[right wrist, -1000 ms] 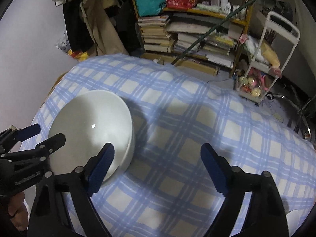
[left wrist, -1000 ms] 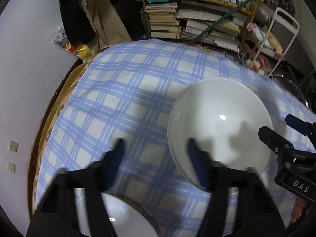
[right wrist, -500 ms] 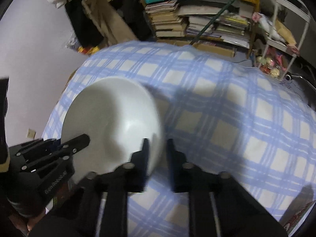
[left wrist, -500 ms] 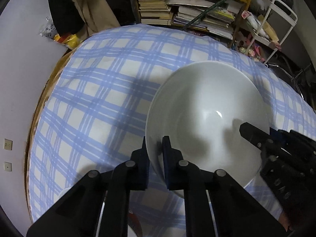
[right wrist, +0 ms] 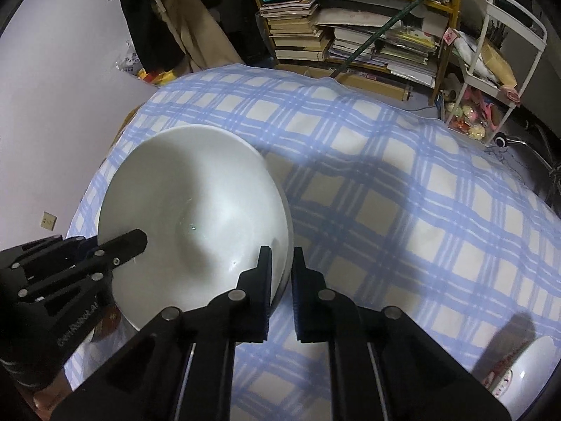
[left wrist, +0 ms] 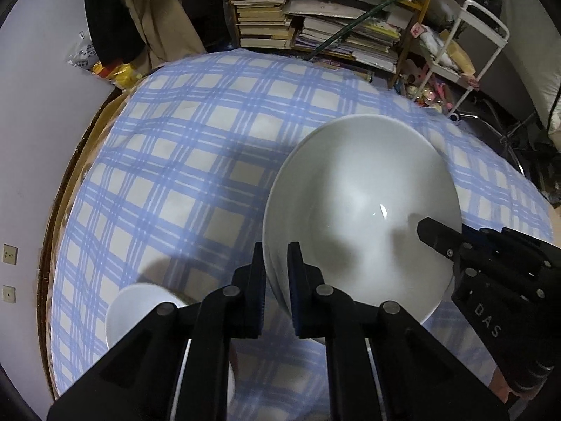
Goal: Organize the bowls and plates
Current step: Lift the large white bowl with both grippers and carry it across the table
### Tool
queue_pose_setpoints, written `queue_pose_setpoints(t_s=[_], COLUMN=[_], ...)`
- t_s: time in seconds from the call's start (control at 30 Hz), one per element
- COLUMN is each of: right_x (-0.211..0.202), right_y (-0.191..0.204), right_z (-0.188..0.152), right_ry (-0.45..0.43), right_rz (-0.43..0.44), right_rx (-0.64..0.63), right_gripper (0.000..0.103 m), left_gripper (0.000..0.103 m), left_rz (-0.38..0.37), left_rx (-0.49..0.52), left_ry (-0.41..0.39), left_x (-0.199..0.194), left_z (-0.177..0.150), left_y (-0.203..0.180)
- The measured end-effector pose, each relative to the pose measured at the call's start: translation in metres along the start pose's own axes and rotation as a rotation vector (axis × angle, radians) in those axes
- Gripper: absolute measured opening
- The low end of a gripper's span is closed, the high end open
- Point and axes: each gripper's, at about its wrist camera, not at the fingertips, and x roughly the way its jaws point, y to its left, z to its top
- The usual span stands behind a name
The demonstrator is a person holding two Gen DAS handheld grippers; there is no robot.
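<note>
– Pinching the bowl (left wrist: 361, 210) by opposite rims; left gripper (left wrist: 275, 266) and right gripper (right wrist: 282, 270) are both clamped on it, over the cloth (right wrist: 385, 175)
– How will it handle?
– Glazed, stiff, breakable, probably heavy. I'd keep both rim grips level

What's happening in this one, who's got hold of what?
A person is working with two handheld grippers over a table with a blue checked cloth. Both are clamped on the rim of the same large white bowl: the left gripper on one side, the right gripper on the opposite side. A smaller white dish sits on the cloth near the left gripper, and another dish with a red pattern lies at the edge of the right wrist view.
</note>
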Motion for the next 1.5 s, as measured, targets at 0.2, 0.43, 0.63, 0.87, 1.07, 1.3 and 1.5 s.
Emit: queue_pose_setpoints(t_s=[0.2,0.43,0.63,0.87,1.07,1.3,1.5], right_x=[-0.027,-0.070,-0.097,-0.138,-0.164,-0.178,-0.178], right_y=[-0.004,-0.012,-0.017,-0.032,-0.045,-0.054,-0.069], right_z=[-0.008,-0.008,-0.019,-0.036,-0.056,-0.086,-0.110], right_ry=[-0.024,-0.065,-0.066,-0.097,-0.115,-0.117,-0.077], right_rz=[-0.014,-0.005,-0.035,-0.067,-0.081,-0.092,-0.089], right_rx=[0.003,-0.008,-0.030,-0.042,-0.016,0.011,0.049], right_gripper=[0.012,0.012,0.012,0.012,0.012,0.012,0.012], left_gripper=[0.012,0.011,0.012,0.012,0.012,0.012,0.012], left_rz=[0.003,-0.030,-0.045,-0.079,-0.090,-0.102,-0.101], left_rx=[0.019,0.017,0.021,0.051,0.078,0.083,0.104], left_ry=[-0.011,-0.048,-0.056,-0.084,-0.101,-0.098,-0.074], left_x=[-0.021,-0.053,-0.076,-0.105,-0.124,-0.132,-0.129], left_z=[-0.009,-0.017,-0.028,-0.044,-0.060,-0.082,-0.100], left_y=[-0.013,-0.027,-0.045,-0.072,-0.094,-0.107,-0.124])
